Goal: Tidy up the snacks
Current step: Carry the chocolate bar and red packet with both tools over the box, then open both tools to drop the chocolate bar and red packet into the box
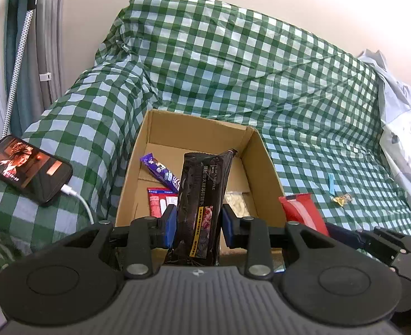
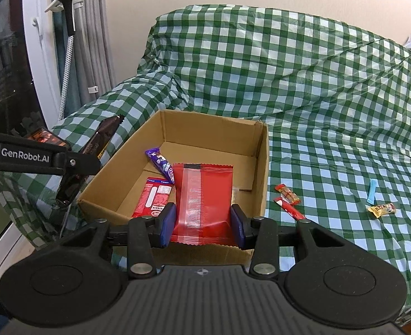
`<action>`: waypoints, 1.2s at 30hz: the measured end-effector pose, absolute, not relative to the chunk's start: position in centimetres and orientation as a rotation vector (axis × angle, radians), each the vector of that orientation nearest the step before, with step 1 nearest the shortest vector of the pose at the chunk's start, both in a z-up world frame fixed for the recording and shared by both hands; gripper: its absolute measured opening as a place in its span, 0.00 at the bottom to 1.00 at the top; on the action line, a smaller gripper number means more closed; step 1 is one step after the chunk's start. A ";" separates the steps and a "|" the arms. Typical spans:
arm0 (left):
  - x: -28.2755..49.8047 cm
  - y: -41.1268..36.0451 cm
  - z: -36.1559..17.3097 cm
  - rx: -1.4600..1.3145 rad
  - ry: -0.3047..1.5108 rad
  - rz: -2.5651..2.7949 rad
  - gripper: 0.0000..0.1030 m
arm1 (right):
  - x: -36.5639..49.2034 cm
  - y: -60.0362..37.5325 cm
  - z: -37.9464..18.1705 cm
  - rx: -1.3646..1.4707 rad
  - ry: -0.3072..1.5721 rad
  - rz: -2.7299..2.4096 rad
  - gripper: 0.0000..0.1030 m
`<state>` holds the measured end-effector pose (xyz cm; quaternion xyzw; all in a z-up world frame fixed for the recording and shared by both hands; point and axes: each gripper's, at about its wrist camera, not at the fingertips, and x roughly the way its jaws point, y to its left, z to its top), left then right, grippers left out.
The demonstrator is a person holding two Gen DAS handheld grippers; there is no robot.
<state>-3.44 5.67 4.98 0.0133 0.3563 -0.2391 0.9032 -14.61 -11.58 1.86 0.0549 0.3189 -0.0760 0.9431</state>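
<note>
An open cardboard box (image 1: 264, 156) (image 2: 262, 162) stands on the checked sofa. In it lie a purple bar (image 1: 160, 171) (image 2: 160, 163), a red-and-white packet (image 1: 156, 202) (image 2: 152, 196) and a pale packet (image 1: 237, 203). My left gripper (image 1: 198, 224) is shut on a long black snack pack (image 1: 202, 195), held over the box's near edge; the pack also shows in the right wrist view (image 2: 88, 156). My right gripper (image 2: 202, 223) is shut on a red snack packet (image 2: 202, 192), held over the box's near side; the packet shows in the left wrist view (image 1: 303, 210).
A phone (image 1: 28, 169) on a white charging cable (image 1: 84, 203) lies on the sofa arm left of the box. Right of the box lie small red sachets (image 2: 287, 196), a blue stick (image 2: 371, 192) (image 1: 331, 184) and a yellow candy (image 2: 381, 209) (image 1: 342, 199). A white bag (image 1: 406, 139) lies far right.
</note>
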 end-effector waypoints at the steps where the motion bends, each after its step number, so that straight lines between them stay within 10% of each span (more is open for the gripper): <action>1: -3.1 5.5 4.9 0.028 0.735 -0.494 0.36 | -14.3 -11.7 1.7 0.115 0.653 -0.156 0.42; 36: 8.7 0.9 -3.1 0.097 0.875 -0.432 0.37 | -1.9 -15.6 -5.1 0.162 0.771 -0.159 0.43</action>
